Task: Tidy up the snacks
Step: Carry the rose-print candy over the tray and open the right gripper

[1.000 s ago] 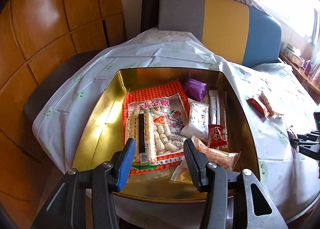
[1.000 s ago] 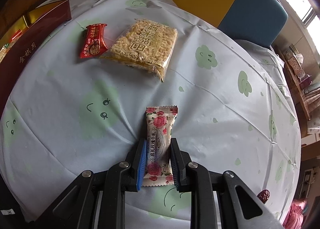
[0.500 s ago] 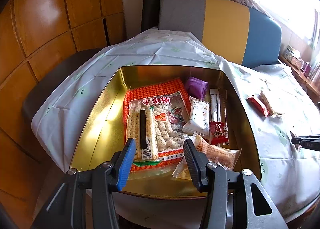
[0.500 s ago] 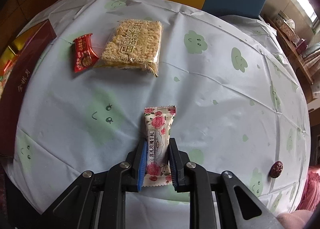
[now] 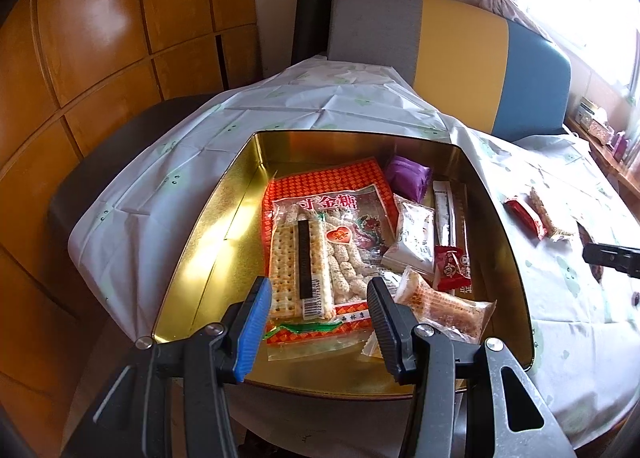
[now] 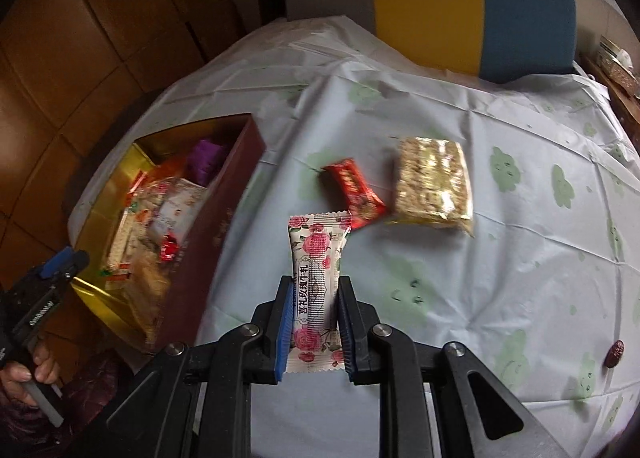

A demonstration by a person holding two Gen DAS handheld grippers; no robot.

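My right gripper (image 6: 315, 285) is shut on a white packet with pink roses (image 6: 316, 254), which hangs above the tablecloth. Beyond it lie a red candy (image 6: 354, 190) and a rice-puff cake in clear wrap (image 6: 432, 182). To the left stands the gold tin box (image 6: 224, 210), with several snacks inside. My left gripper (image 5: 319, 288) is open with nothing between its fingers, hovering over the near end of the box (image 5: 200, 242). Below it lie a cracker pack (image 5: 300, 258) and an orange bag. The left wrist view also catches the red candy (image 5: 524, 212) and the tip of the right gripper (image 5: 612, 256).
A grey, yellow and blue chair back (image 5: 440, 42) stands behind the round table. Wooden wall panels (image 5: 100, 38) close off the left. A small dark red date (image 6: 614, 354) lies near the table's right edge. A hand (image 6: 24, 374) holds the left gripper's handle.
The right gripper has lifted the rose packet off the tablecloth and swung left, so the gold box now shows in its view. The left gripper has stayed put.
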